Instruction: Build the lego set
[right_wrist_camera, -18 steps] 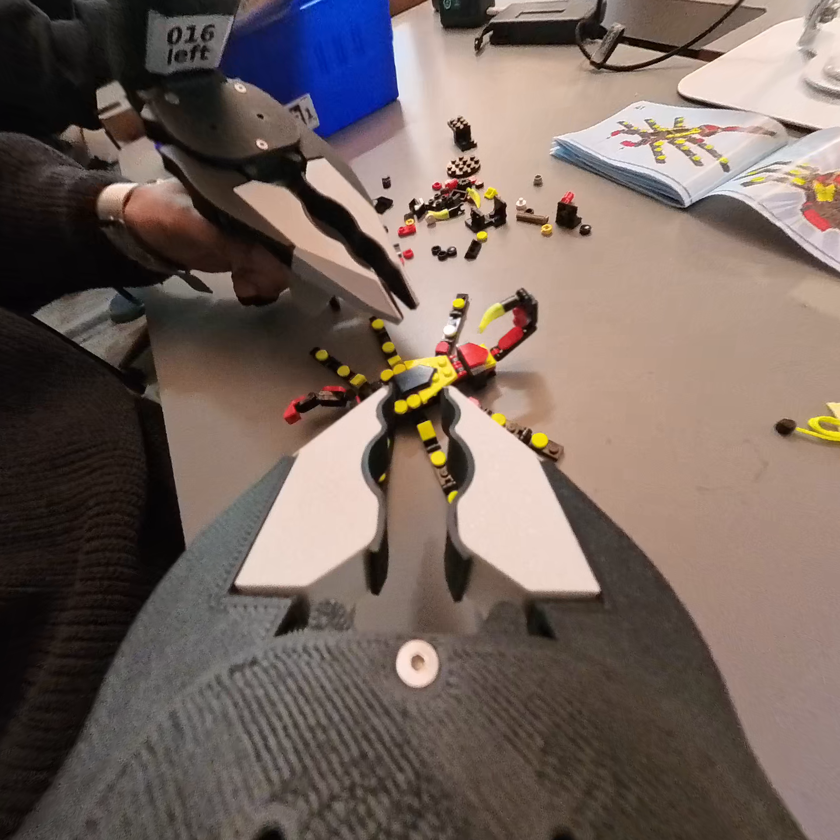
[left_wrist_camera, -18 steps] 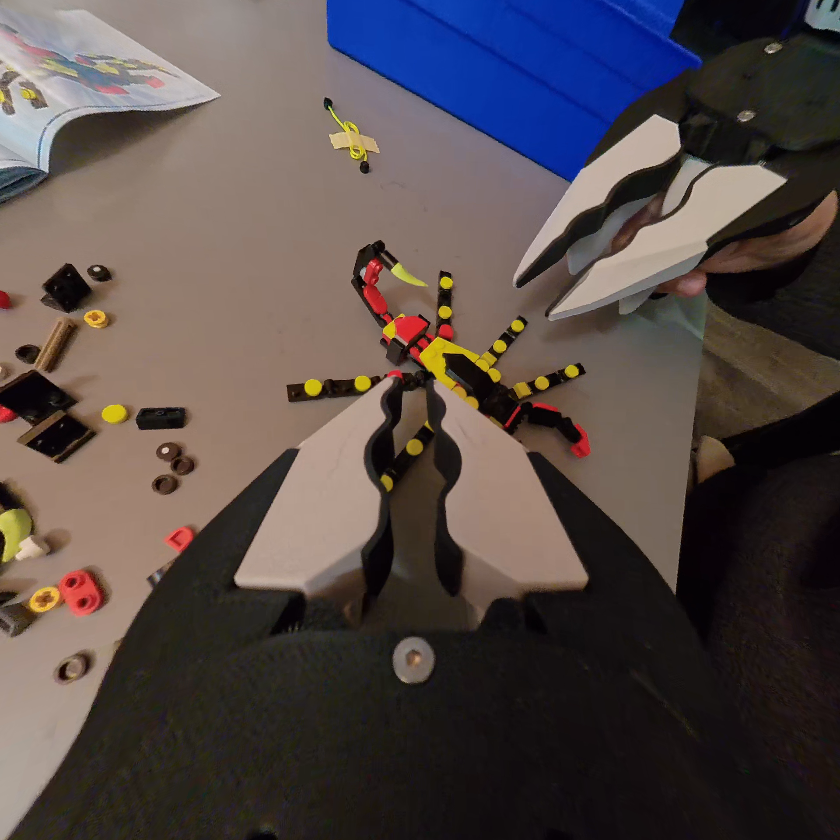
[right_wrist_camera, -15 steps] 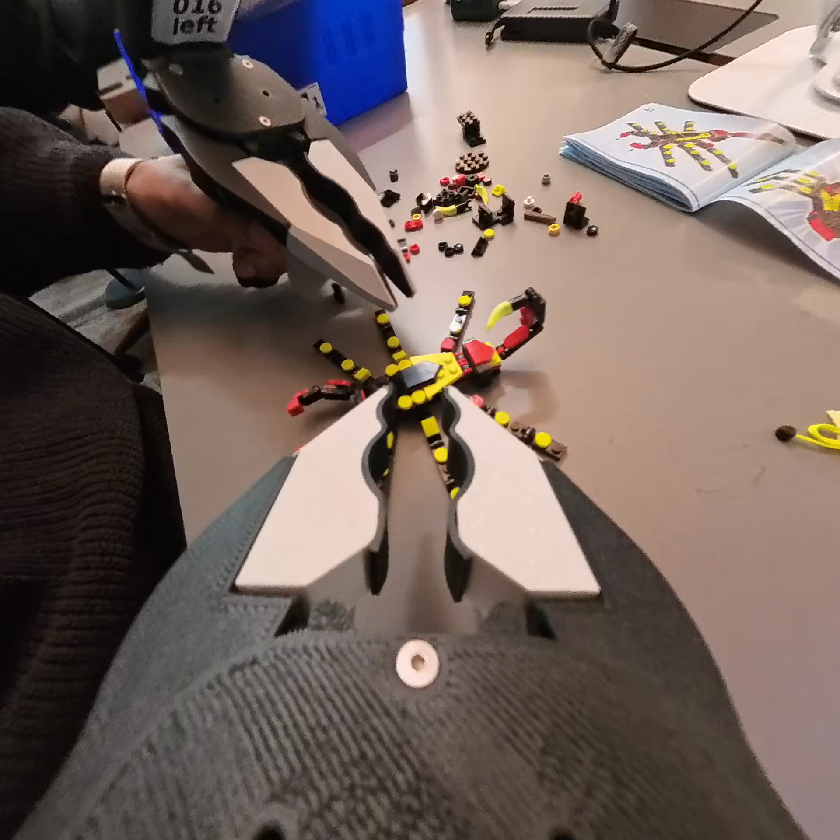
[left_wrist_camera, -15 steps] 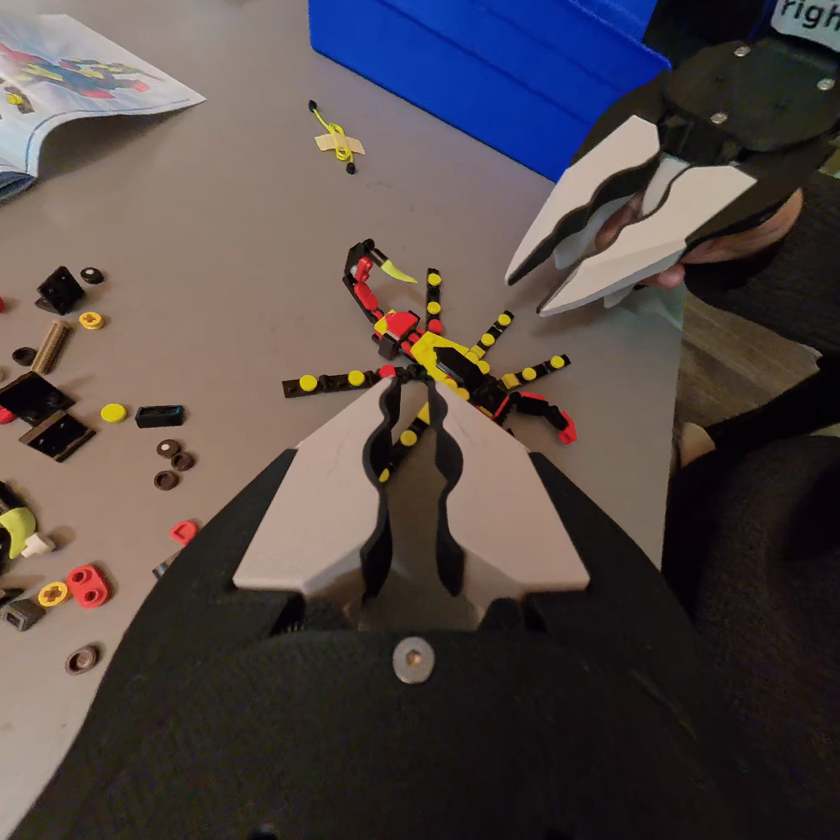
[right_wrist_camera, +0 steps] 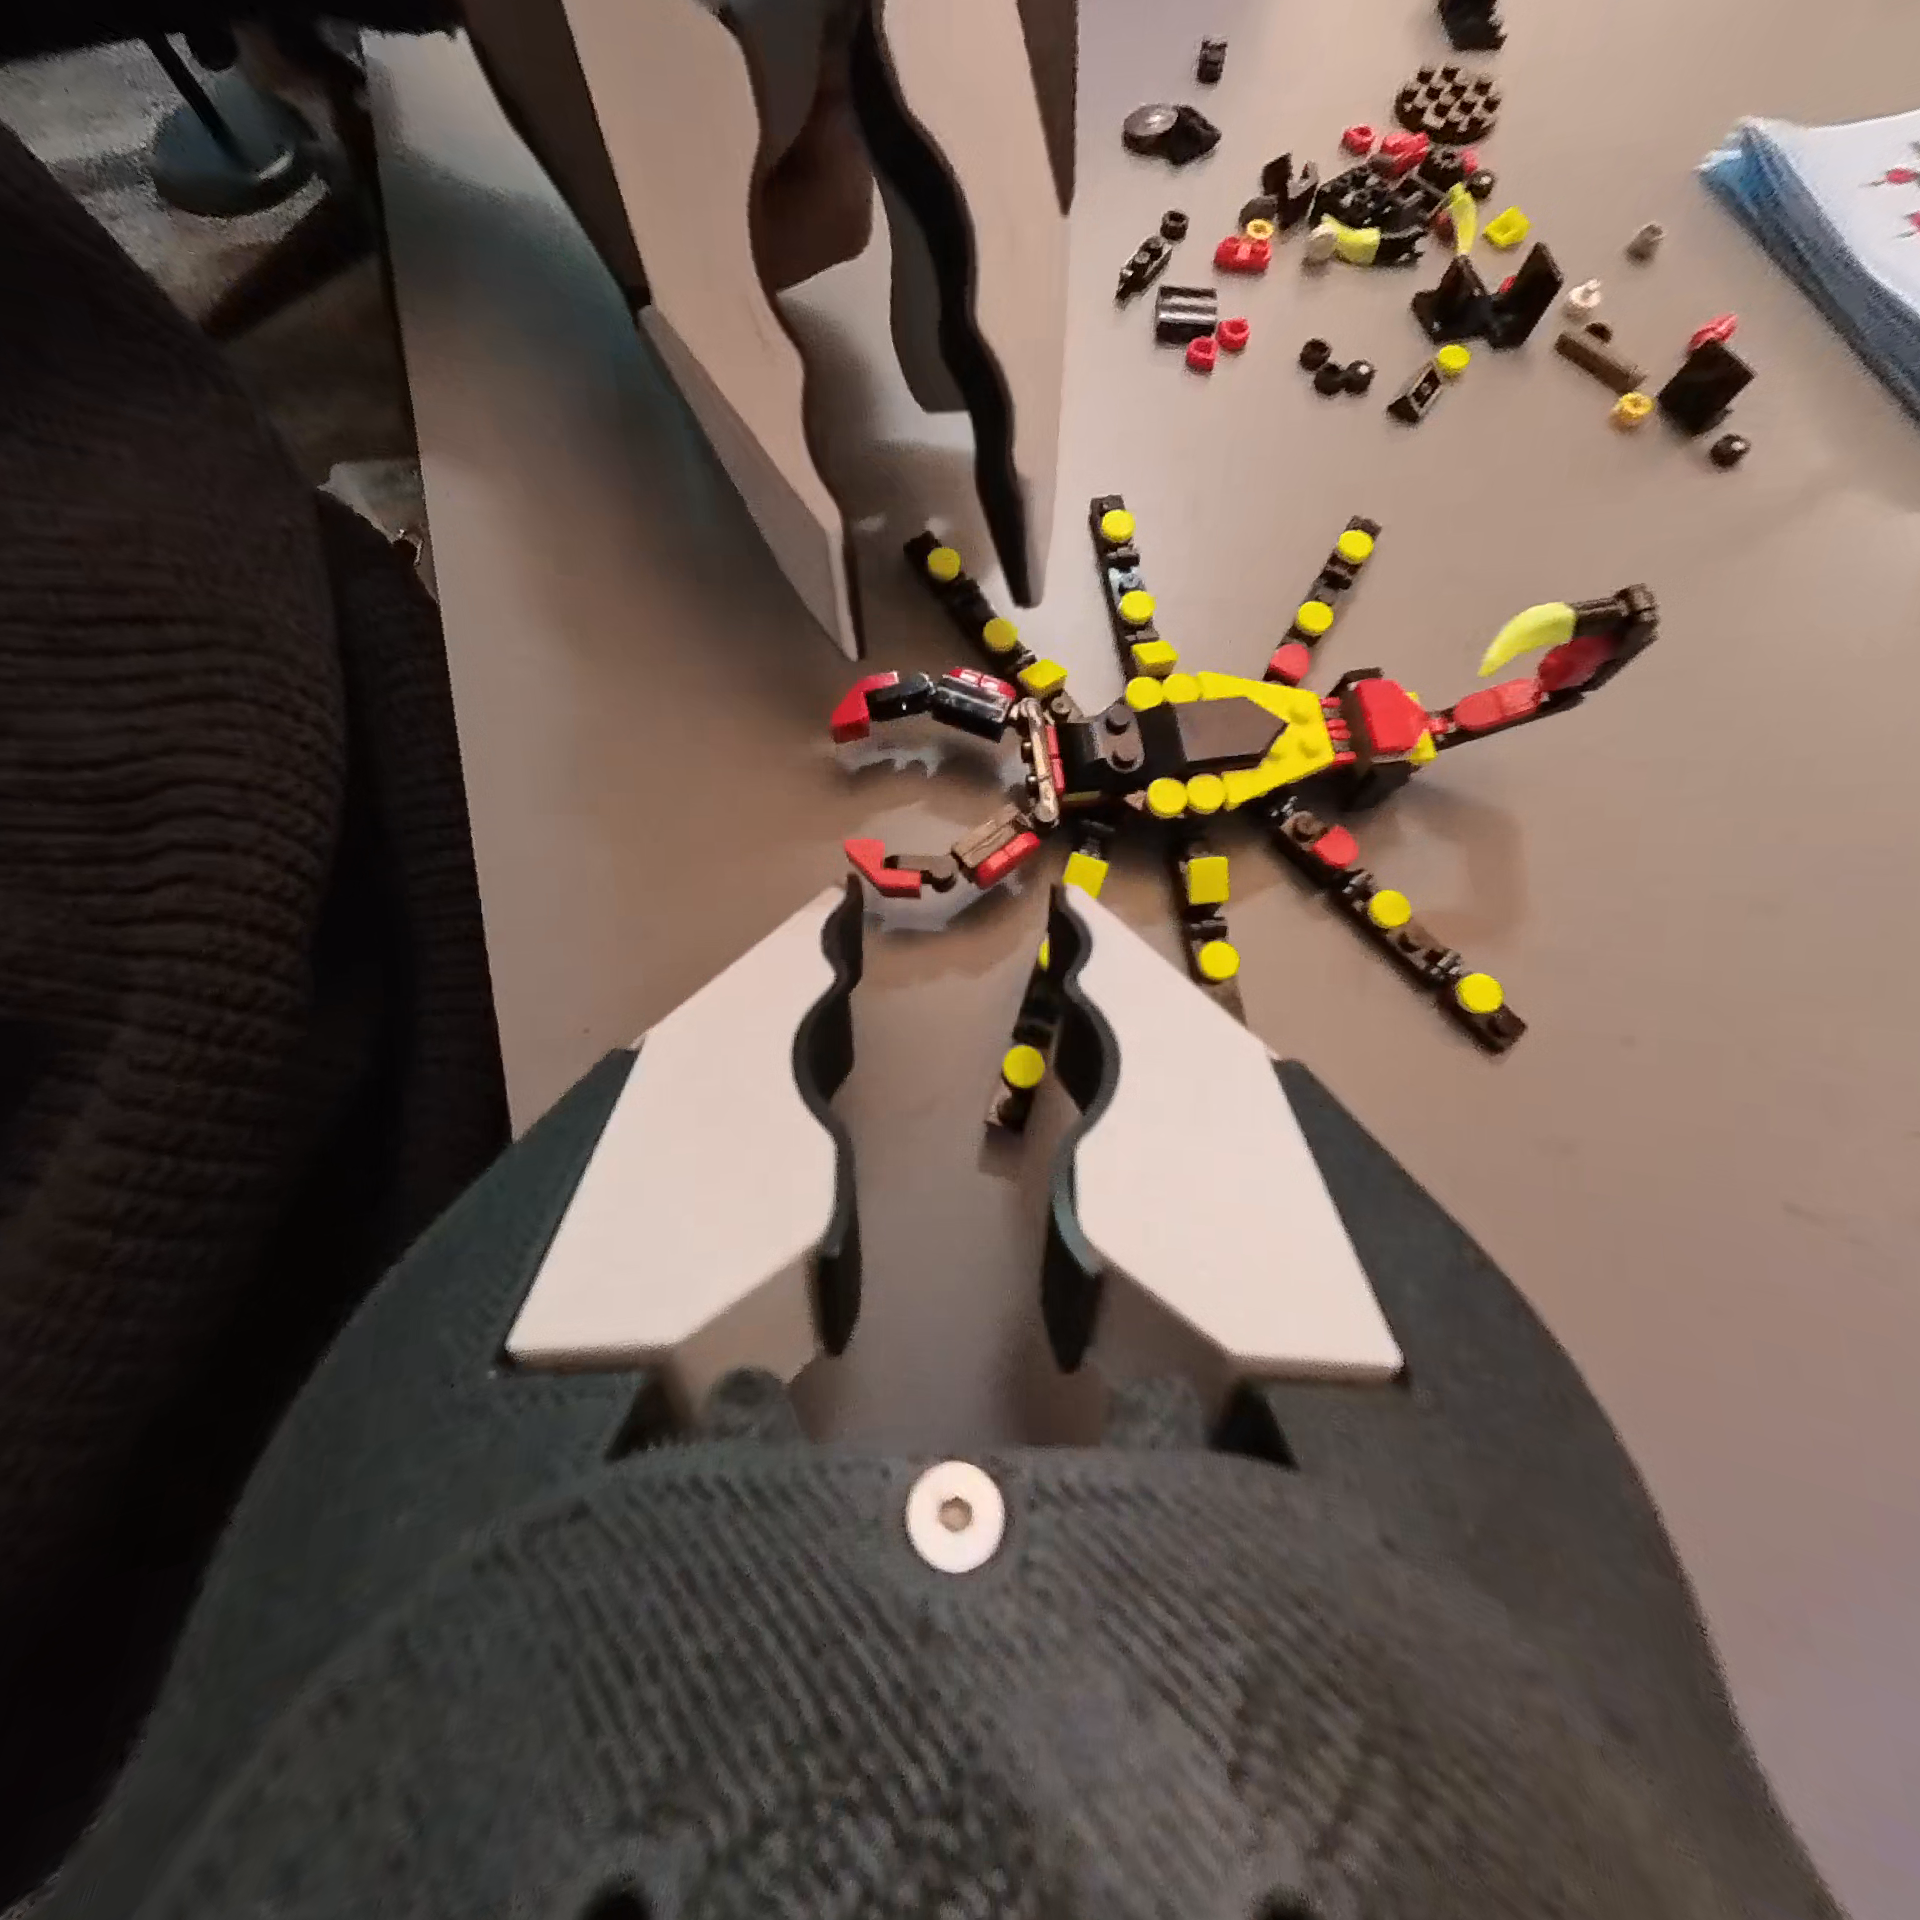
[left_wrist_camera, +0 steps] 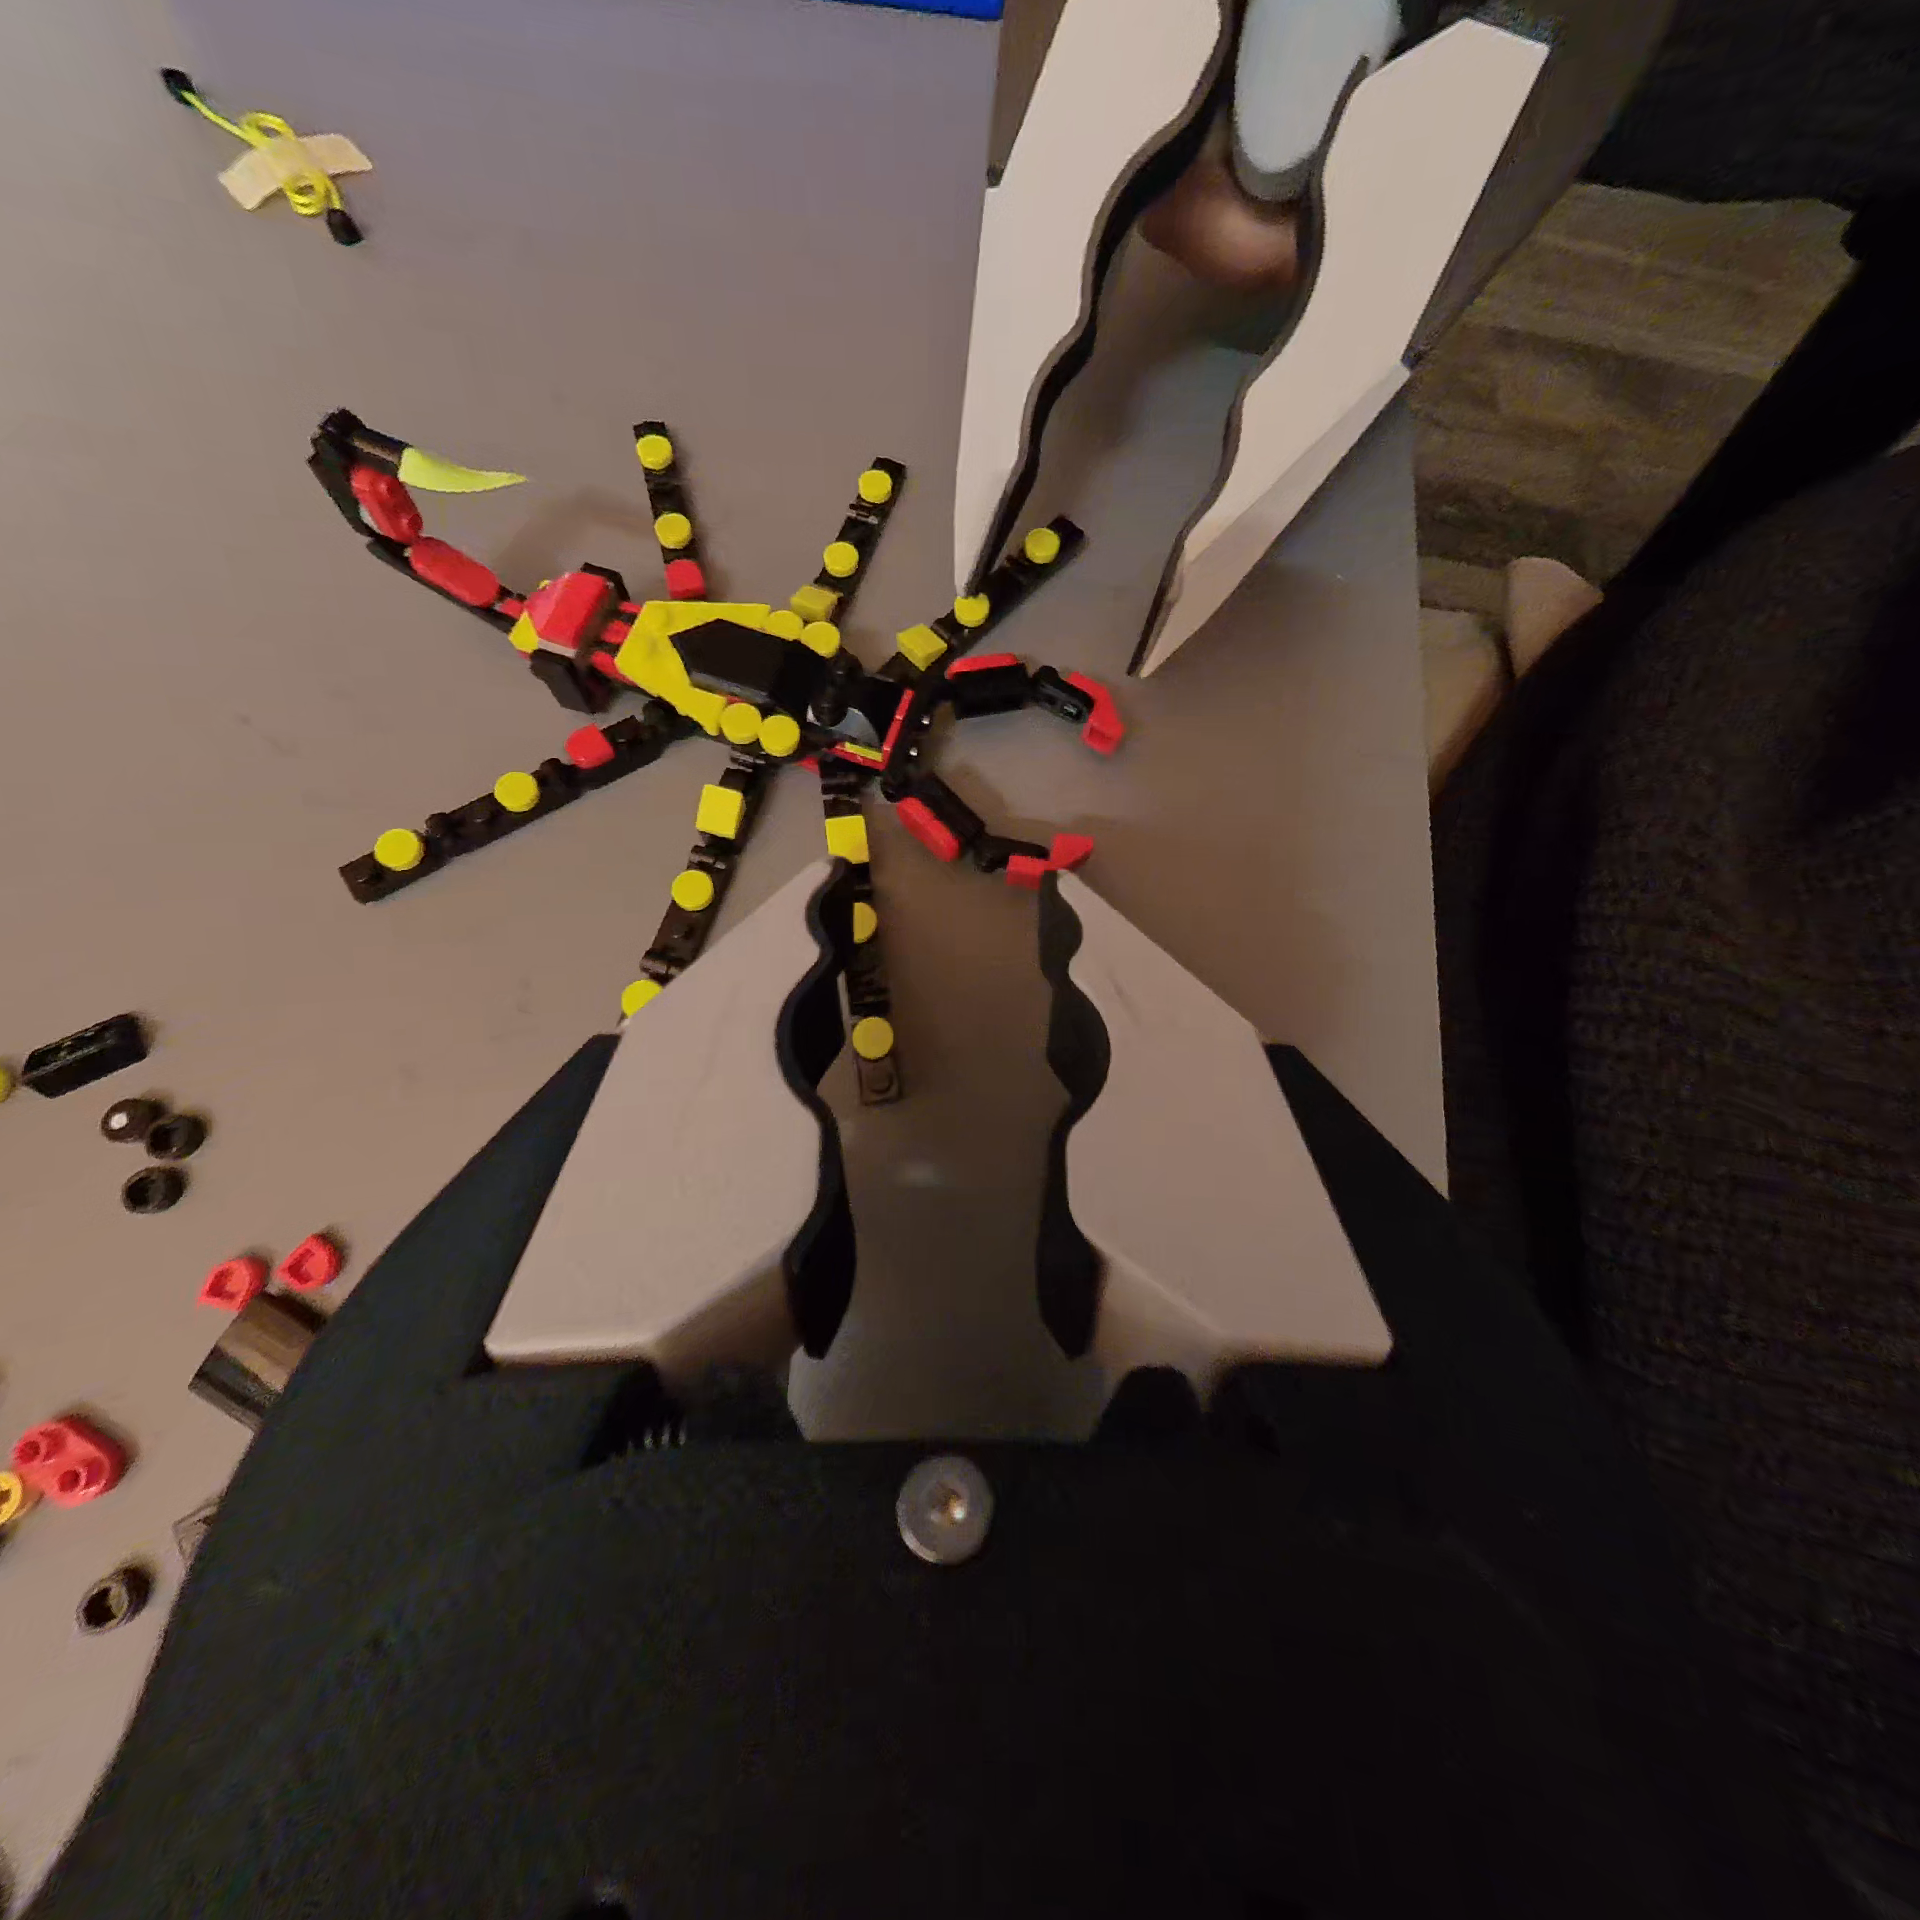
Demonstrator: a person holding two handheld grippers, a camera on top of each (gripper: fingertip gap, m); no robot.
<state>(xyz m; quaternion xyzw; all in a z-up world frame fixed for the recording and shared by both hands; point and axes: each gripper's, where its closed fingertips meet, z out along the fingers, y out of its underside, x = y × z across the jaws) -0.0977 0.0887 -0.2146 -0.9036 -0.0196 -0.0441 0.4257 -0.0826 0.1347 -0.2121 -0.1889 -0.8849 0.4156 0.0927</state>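
Note:
A brick scorpion (left_wrist_camera: 727, 665), black and yellow with red claws and a curled red tail, lies flat on the grey table (left_wrist_camera: 520, 312). My left gripper (left_wrist_camera: 935, 883) is open and holds nothing. One black, yellow-studded leg (left_wrist_camera: 862, 997) lies loose between its fingers beside the left pad, and a red claw tip (left_wrist_camera: 1060, 857) sits at the right fingertip. My right gripper (right_wrist_camera: 956, 894) is open and holds nothing, just short of the other red claw (right_wrist_camera: 883, 868), with a leg (right_wrist_camera: 1023, 1060) beside its right pad. Each gripper shows opposite the other, the right (left_wrist_camera: 1055, 629) and the left (right_wrist_camera: 935, 623), both at the scorpion's (right_wrist_camera: 1216, 738) head end.
Loose small bricks lie scattered on the table (left_wrist_camera: 156, 1143) (right_wrist_camera: 1403, 208). A blue booklet (right_wrist_camera: 1849, 208) lies at the far right. A yellow cord under tape (left_wrist_camera: 291, 171) lies beyond the scorpion. The table edge (left_wrist_camera: 1423, 831) runs close to the claws, with a person's dark clothing (left_wrist_camera: 1714, 1039) beyond it. Both grippers' tips are roughly 5 centimeters from the brick scorpion (left_wrist_camera: 727, 665). My right wrist view (right_wrist_camera: 1223, 727) looks at it from another angle.
Both grippers have come down close to the scorpion's claw end from opposite sides. Both pairs of jaws have opened wider. The scorpion has not moved.

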